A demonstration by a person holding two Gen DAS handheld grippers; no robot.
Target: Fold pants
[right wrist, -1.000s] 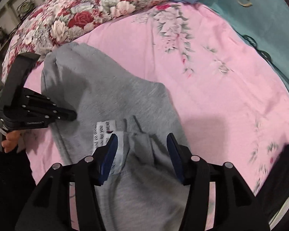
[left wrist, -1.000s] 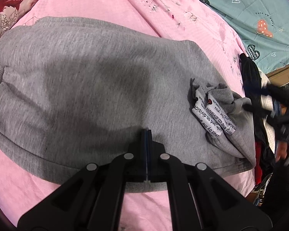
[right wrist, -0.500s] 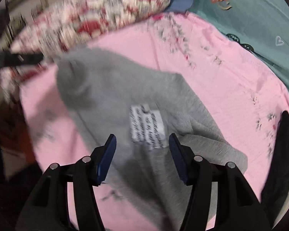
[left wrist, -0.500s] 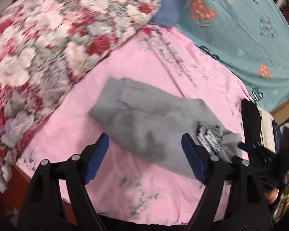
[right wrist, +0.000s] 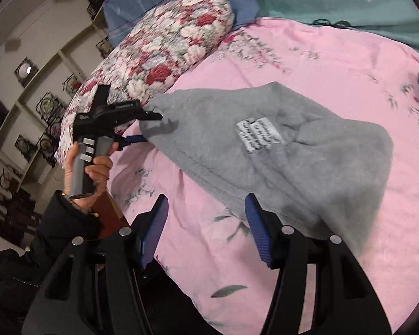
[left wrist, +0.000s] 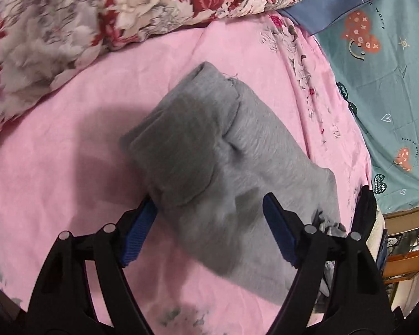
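Observation:
The grey pants [left wrist: 237, 150] lie folded into a thick bundle on the pink sheet [left wrist: 69, 167]. My left gripper [left wrist: 209, 201] is open and straddles the bundle's near end; its pads do not press the cloth. In the right wrist view the pants [right wrist: 307, 167] show a white label [right wrist: 258, 134] on top. There the left gripper [right wrist: 150, 127], held by a hand [right wrist: 97, 167], stands with its fingers either side of the bundle's left end. My right gripper [right wrist: 206, 200] is open above the sheet, and the pants' near edge runs just past its right finger.
A floral pillow [left wrist: 69, 28] lies at the back left, with a blue pillow [left wrist: 343, 0] and a teal quilt [left wrist: 391, 83] at the back right. Dark clothing [left wrist: 366, 212] sits at the bed's right edge by a wooden frame [left wrist: 405, 262]. Wall shelves [right wrist: 42, 97] stand left.
The left gripper, shut low over the grey cloth a second ago, opened, drew back, and now brackets the bundle's end. The right gripper backed off the labelled waistband and swung left.

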